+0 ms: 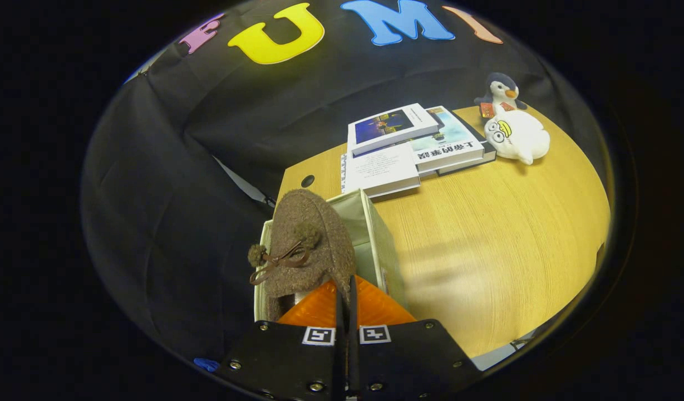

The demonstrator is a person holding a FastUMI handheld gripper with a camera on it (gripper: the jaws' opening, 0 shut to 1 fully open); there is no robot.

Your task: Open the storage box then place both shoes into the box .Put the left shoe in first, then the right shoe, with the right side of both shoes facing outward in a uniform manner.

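Fingers (369, 303) of the gripper (346, 298) are pressed close together, pinching the edge of a brown shoe (308, 245). The fuzzy shoe has a little bow with two pom-poms. It hangs over the open box (383, 245), partly inside it. The box sits at the near corner of a wood table (486, 245). Farther back lie some books (408, 147). Beside them are a white plush toy (517, 136) and a penguin toy (500, 92).

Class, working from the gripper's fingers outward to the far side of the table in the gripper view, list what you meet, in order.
Gripper, fingers shut on the brown shoe → open storage box → stack of books → white plush toy → penguin plush.
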